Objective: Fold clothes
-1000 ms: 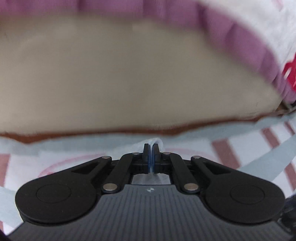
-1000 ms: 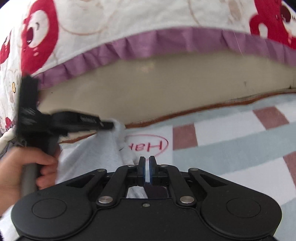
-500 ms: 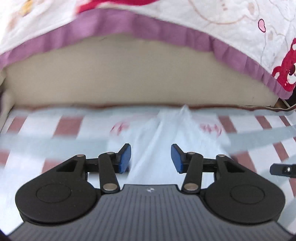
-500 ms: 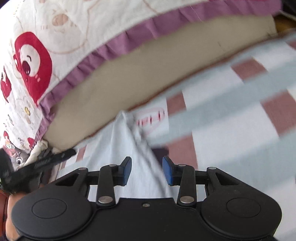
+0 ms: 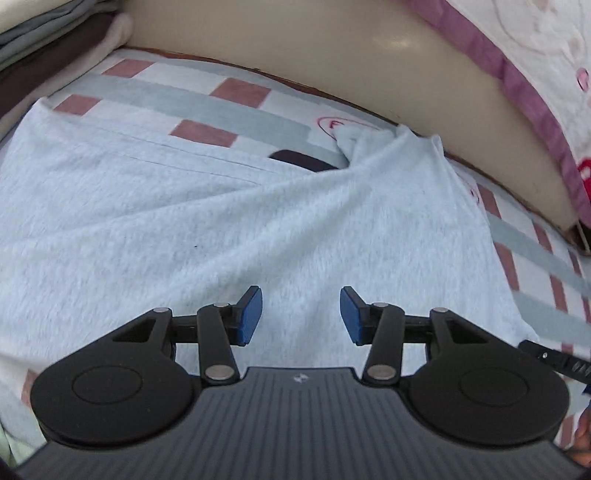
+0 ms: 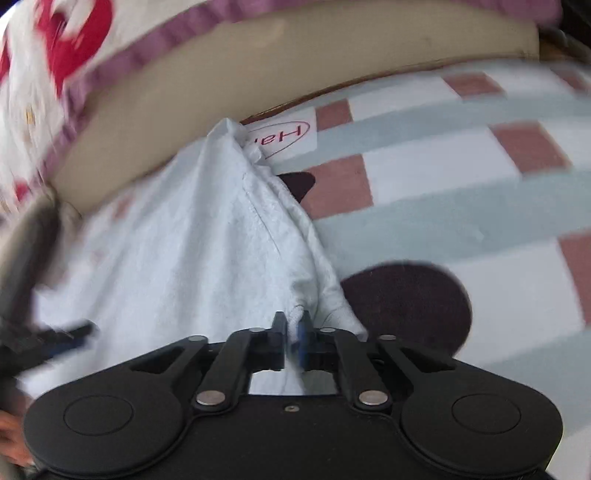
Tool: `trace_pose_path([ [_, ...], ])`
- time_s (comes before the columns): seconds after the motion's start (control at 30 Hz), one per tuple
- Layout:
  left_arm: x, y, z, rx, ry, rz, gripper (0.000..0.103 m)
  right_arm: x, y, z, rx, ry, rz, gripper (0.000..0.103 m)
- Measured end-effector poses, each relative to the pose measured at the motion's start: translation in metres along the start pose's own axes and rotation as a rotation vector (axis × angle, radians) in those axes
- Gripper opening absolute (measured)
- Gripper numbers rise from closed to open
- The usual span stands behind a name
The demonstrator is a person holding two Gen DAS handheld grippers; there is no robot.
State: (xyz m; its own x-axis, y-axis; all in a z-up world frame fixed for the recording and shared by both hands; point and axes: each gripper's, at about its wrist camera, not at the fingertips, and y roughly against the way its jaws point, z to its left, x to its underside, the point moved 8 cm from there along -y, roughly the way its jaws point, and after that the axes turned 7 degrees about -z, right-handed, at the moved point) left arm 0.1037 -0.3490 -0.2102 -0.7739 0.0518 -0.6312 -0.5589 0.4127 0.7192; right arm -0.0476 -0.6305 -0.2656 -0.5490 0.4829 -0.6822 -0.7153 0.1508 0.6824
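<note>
Home bedroom: checked bedsheet (image 5: 207,107), frilled cartoon quilt (image 5: 517,62), folded clothes stack (image 5: 40,33).

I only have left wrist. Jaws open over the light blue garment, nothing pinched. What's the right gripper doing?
Observer: In the right wrist view, the right gripper is shut on a bunched edge of the light blue garment.
Operator: What's beyond that edge? I just see a dark sliver near the fold.
Observer: A dark round patch lies on the checked sheet, right of the pinched edge and partly under the cloth.
Operator: Any print visible there? Mine shows only a red curve.
Observer: Yes, a red oval logo on the sheet, beside the garment's far tip.
</note>
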Motion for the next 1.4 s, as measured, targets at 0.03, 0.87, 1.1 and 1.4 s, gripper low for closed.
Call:
trace_pose_path([
  [0.03,-0.001,0.004,0.000,0.003,0.007,0.000,0.047,-0.004,0.008,-0.002,0.070,0.040,-0.042,0.006],
  [0.87,0.037,0.003,0.011,-0.022,-0.072,0.162,0.050,0.080,0.045,0.015,-0.099,-0.870,-0.008,0.060],
  [1.1,0.035,0.003,0.014,-0.007,-0.047,0.161,0.050,0.076,0.028,-0.006,-0.048,-1.201,-0.241,0.032],
  [1.4,0.033,0.004,0.021,0.022,-0.066,0.181,0.050,0.012,0.076,0.001,0.193,-0.458,-0.223,0.004],
])
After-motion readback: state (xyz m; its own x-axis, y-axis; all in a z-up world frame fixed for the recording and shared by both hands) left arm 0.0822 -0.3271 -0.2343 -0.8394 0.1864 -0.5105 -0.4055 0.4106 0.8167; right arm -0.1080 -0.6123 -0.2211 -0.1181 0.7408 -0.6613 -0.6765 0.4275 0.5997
